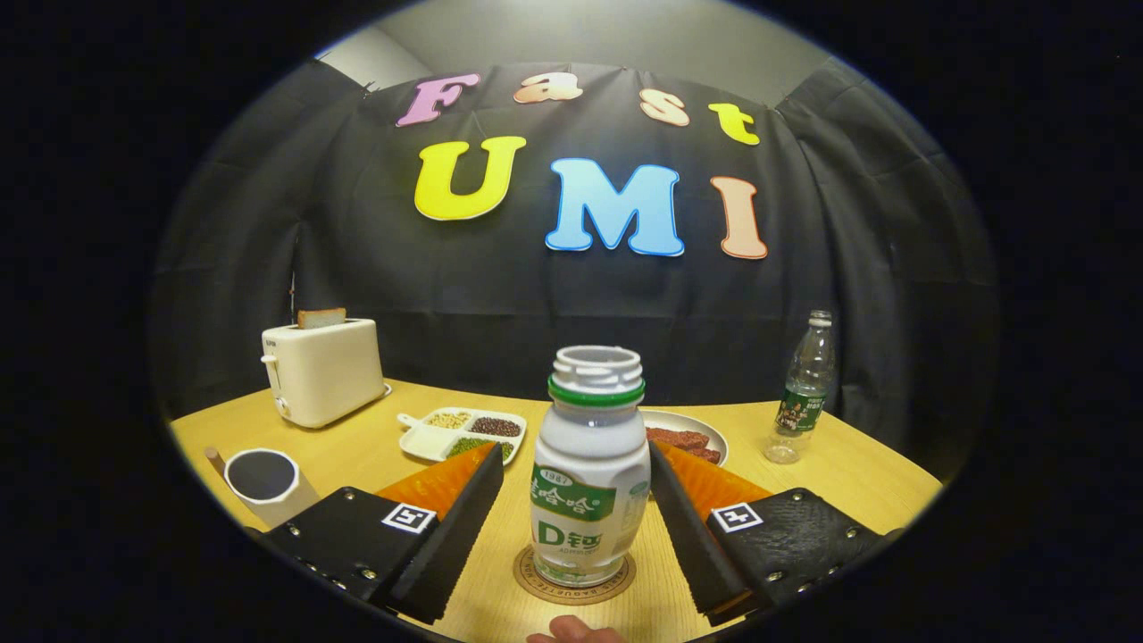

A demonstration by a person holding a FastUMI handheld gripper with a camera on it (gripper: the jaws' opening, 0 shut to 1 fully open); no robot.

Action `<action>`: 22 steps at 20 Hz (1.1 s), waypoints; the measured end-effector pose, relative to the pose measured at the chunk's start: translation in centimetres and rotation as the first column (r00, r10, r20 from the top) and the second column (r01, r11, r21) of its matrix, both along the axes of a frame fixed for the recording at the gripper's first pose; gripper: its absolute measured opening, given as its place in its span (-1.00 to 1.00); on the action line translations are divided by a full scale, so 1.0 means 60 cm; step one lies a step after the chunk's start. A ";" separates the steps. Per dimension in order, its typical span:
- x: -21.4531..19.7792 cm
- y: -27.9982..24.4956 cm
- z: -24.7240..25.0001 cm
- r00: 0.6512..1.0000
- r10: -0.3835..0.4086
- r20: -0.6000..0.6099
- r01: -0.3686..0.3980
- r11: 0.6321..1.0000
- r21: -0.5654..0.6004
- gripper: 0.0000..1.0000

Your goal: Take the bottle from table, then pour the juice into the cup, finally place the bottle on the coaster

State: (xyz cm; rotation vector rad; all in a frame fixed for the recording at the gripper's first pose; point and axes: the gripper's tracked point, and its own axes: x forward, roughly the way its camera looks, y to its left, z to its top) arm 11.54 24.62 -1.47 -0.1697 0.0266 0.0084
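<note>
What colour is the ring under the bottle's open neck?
Green, on the bottle between the open tool; gripper view.

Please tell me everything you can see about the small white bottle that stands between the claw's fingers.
The bottle is small, of white plastic as it looks, with a green ring under a threaded neck and a green and white label. Its cap is off and the mouth is open. It stands upright on the round coaster on the wooden table. The claw is open: its fingers flank the bottle, the right one close to it, the left one apart.
</note>
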 end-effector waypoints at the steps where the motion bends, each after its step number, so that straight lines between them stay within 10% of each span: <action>1: -0.005 -0.001 0.014 1.000 -0.006 0.019 0.006 1.000 -0.012 0.93; 22: -0.119 0.023 0.250 0.993 -0.048 0.110 0.051 0.998 -0.026 0.92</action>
